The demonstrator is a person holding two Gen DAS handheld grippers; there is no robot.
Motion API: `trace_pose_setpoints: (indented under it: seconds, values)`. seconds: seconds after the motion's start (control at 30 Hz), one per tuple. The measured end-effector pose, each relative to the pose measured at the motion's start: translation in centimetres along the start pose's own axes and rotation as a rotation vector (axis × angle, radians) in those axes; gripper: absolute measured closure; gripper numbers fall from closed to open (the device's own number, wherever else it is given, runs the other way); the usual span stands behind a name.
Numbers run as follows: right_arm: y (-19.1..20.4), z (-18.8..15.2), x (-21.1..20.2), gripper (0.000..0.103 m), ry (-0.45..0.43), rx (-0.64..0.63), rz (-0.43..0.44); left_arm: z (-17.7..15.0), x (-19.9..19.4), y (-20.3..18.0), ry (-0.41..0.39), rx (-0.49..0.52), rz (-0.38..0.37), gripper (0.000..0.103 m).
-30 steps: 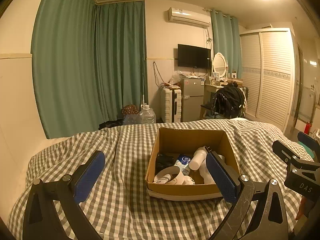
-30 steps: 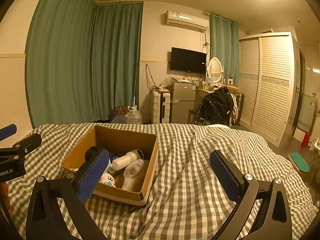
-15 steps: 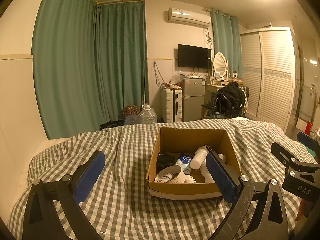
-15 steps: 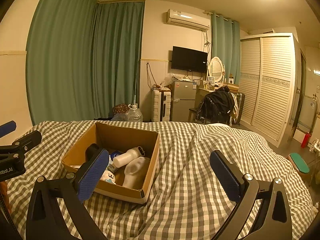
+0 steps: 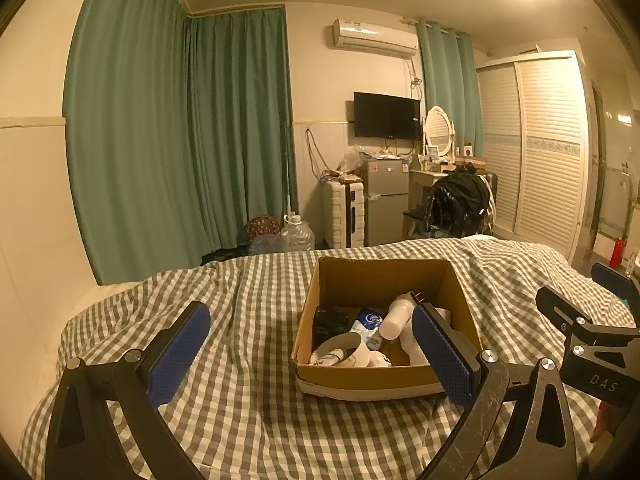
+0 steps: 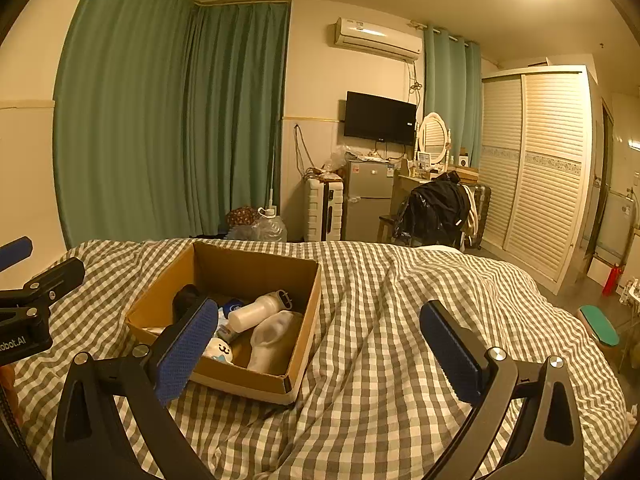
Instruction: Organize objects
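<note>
An open cardboard box [image 5: 384, 280] sits on the checked bedspread [image 5: 248, 312]; it also shows in the right wrist view [image 6: 256, 264]. Inside lie a white bottle [image 6: 256, 312], a white sock [image 6: 270, 338], a black item [image 5: 330, 320], a blue-labelled packet [image 5: 370, 318] and a white roll [image 5: 340, 352]. My left gripper [image 5: 310, 354] is open and empty, held above the bed just before the box. My right gripper [image 6: 318, 350] is open and empty, to the right of the box. Each gripper shows at the edge of the other's view.
Beyond the bed stand green curtains [image 5: 180, 140], a white suitcase [image 5: 344, 216], a small fridge [image 5: 384, 200], a chair with a black bag [image 5: 456, 204], water jugs [image 5: 296, 236] and a white wardrobe [image 5: 532, 148].
Both views have risen and shifted slightly; the box sits a little lower and closer in the right wrist view. Both grippers stay open.
</note>
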State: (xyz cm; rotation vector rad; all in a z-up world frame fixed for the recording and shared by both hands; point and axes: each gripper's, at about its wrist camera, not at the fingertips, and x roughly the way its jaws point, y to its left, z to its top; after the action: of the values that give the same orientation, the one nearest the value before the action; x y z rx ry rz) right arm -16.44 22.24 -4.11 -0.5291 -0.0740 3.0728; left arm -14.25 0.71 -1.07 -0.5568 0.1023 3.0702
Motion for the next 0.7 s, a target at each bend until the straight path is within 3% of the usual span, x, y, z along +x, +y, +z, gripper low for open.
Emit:
trace_pose_setpoints:
  seconds: [0.7]
  values:
    - [0.37, -0.32, 0.08, 0.002, 0.016, -0.003, 0.003, -0.25, 0.23, -0.17, 0.014, 0.001, 0.004, 0.000]
